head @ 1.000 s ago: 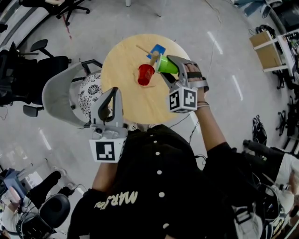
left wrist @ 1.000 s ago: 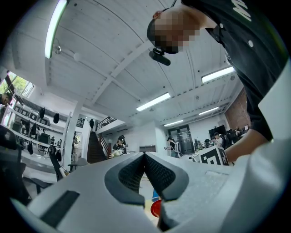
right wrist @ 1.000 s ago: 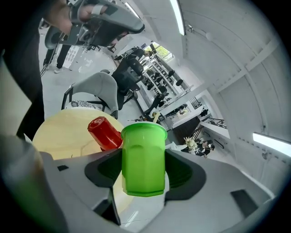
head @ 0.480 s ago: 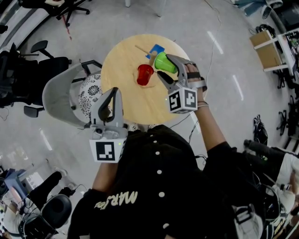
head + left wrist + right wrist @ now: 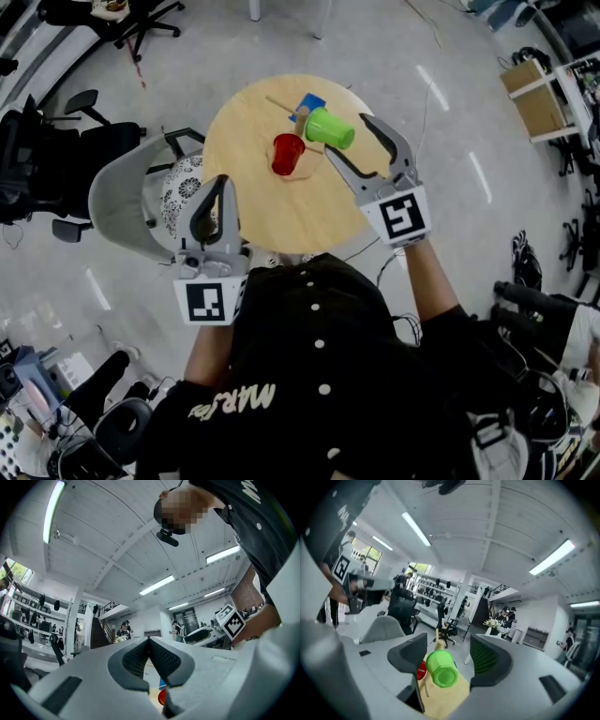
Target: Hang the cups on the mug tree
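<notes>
So the green cup (image 5: 330, 128) is up at the mug tree (image 5: 302, 117), top centre of the head view. It's tipped on its side, off the round wooden tabletop (image 5: 272, 211), with its base pointing down-right at the right gripper (image 5: 348, 137). It looks like it's on a peg, but the cup hides the peg, so I can't swear to it.

In the right gripper view the green cup (image 5: 440, 667) sits dead centre, base toward the camera, and the wooden trunk of the mug tree (image 5: 438, 645) pokes up behind it. The right gripper (image 5: 449, 651) has its jaws well apart. They've just been closing a little, but neither pad touches the cup. From the head view the cup sits right at the jaw tips, not clamped.

The red cup (image 5: 288, 153) is just left of and below the green one, close to the tree, with its mouth facing up at the head camera. I can't tell whether it's hanging or standing. In the right gripper view only a sliver of the red cup (image 5: 422, 670) shows behind the left-hand jaw.

The left gripper (image 5: 216, 192) hangs at the lower-left edge of the tabletop, well away from both cups. In its own view the left gripper (image 5: 149, 641) has its jaws pressed together, with nothing in them.

There's also a blue patch (image 5: 312, 100) on the tabletop by the tree, and a grey chair (image 5: 122, 197) off to the left.
</notes>
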`<action>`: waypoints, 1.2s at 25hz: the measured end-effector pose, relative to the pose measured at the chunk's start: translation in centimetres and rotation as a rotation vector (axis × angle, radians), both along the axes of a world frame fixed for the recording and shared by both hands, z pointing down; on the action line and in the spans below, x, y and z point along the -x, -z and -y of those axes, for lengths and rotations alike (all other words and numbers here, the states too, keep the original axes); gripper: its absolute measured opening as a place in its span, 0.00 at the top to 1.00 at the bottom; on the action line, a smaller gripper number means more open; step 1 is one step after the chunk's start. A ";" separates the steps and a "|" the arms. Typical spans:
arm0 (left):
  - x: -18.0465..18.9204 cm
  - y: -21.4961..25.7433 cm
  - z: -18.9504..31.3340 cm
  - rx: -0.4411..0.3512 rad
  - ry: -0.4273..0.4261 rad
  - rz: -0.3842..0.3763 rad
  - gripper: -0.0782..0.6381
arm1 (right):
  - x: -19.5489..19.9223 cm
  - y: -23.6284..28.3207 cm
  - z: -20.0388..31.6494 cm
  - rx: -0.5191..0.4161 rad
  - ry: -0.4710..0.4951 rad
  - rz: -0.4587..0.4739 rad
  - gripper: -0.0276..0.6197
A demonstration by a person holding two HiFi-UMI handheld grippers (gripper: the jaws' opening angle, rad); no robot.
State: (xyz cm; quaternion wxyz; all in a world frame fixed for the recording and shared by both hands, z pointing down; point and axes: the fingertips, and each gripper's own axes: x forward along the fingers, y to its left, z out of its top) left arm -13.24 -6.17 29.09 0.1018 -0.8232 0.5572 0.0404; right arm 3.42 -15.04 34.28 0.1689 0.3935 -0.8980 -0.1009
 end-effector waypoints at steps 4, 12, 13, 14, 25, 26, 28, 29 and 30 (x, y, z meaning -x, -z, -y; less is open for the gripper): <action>-0.1 0.6 0.2 0.001 -0.003 -0.001 0.90 | -2.5 3.9 -0.8 -0.011 -0.029 0.217 0.64; -0.2 1.8 1.6 0.045 -0.002 -0.036 0.90 | -8.6 7.3 -1.6 -0.055 -0.162 0.503 0.94; -0.1 1.9 1.6 0.046 -0.002 -0.038 0.90 | -9.4 7.5 -1.7 -0.059 -0.187 0.512 0.96; 0.1 2.1 1.6 0.046 0.001 -0.038 0.90 | -10.1 7.7 -1.8 -0.067 -0.206 0.515 0.96; 1.0 2.1 1.3 0.040 0.047 -0.011 0.90 | -15.1 8.3 -3.9 -0.144 -0.317 0.545 0.96; 1.0 1.9 1.3 0.044 0.051 -0.009 0.90 | -15.2 7.9 -4.0 -0.135 -0.324 0.536 0.96; 1.0 1.7 1.1 0.048 0.059 -0.004 0.90 | -15.2 7.1 -4.2 -0.122 -0.329 0.514 0.96; 1.0 1.6 1.0 0.049 0.063 -0.002 0.90 | -15.2 6.9 -4.3 -0.120 -0.330 0.508 0.96; 1.0 1.5 0.9 0.050 0.067 0.000 0.90 | -15.3 6.8 -4.4 -0.120 -0.332 0.505 0.96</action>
